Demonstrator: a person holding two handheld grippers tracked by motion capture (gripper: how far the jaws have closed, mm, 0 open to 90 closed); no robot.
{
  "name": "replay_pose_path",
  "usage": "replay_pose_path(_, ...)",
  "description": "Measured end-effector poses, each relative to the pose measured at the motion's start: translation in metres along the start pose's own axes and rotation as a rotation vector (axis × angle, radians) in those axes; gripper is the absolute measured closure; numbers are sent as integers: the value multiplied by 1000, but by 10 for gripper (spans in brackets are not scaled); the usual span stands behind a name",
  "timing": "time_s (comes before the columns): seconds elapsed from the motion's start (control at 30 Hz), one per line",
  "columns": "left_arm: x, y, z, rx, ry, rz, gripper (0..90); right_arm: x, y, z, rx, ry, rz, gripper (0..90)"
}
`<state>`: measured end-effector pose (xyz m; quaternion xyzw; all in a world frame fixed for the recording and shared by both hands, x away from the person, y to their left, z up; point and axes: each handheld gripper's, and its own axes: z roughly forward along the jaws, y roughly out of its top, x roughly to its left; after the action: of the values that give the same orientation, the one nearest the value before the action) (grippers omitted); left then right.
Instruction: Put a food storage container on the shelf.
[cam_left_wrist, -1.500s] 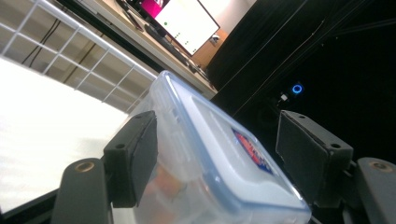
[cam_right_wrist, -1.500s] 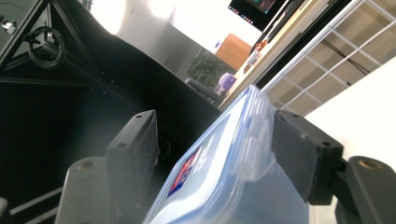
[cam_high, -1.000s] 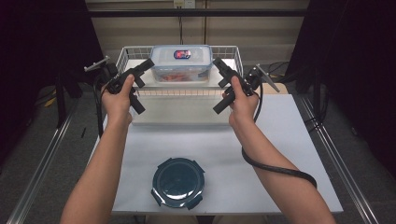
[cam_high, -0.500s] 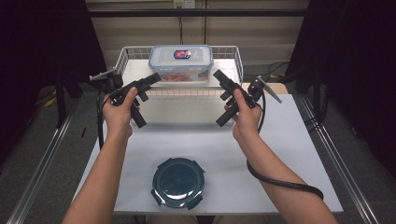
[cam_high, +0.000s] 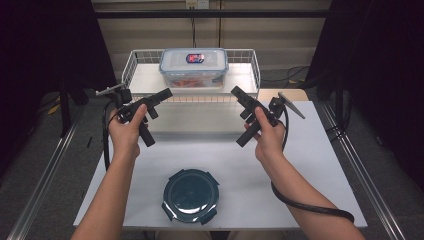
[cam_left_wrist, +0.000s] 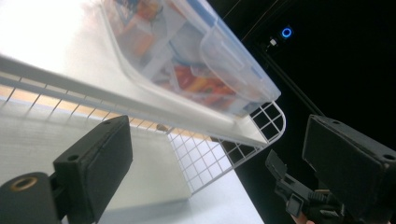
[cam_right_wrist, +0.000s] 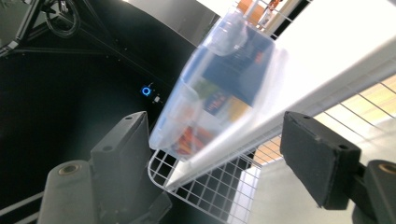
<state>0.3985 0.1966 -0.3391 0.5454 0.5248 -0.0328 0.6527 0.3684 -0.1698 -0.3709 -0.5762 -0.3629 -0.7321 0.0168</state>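
A clear plastic food box with a blue-edged lid and colourful contents sits in the white wire basket at the back of the table. My left gripper is in front of the basket's left half and my right gripper in front of its right half, both aimed at the box and apart from it. In the left gripper view the jaws of the left gripper stand wide, framing the box and the basket corner. The right gripper likewise frames the box. Both pairs of jaws have just been opening, with nothing between them.
A round dark teal lid lies at the table's front centre on the white mat. The right gripper's cable loops over the mat's front right. Metal rails run along both sides of the table.
Both hands have drawn back from the box's sides toward the person and sunk a little. The jaws stand wider. The box has stayed in the basket.
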Motion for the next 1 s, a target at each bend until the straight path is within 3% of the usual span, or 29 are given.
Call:
replay_pose_path(0.13,4,-9,-5,10,28,15,71,-10,-5,-9,19,-10,17,233)
replay_pose_path(0.33,11,-22,-8,23,12,-10,65,-19,-13,-19,50,-13,16,223)
replay_pose_path(0.53,16,-32,-13,36,12,-5,61,-24,-18,-27,73,-18,7,217)
replay_pose_path(0.6,19,-38,-16,34,12,-25,57,-29,-22,-31,93,-21,5,210)
replay_pose_path(0.8,24,-48,-24,46,13,-23,46,-38,-34,-39,150,-23,-8,200)
replay_pose_path(1.0,30,-59,-35,56,44,-29,46,-46,-42,-45,186,-23,-5,196)
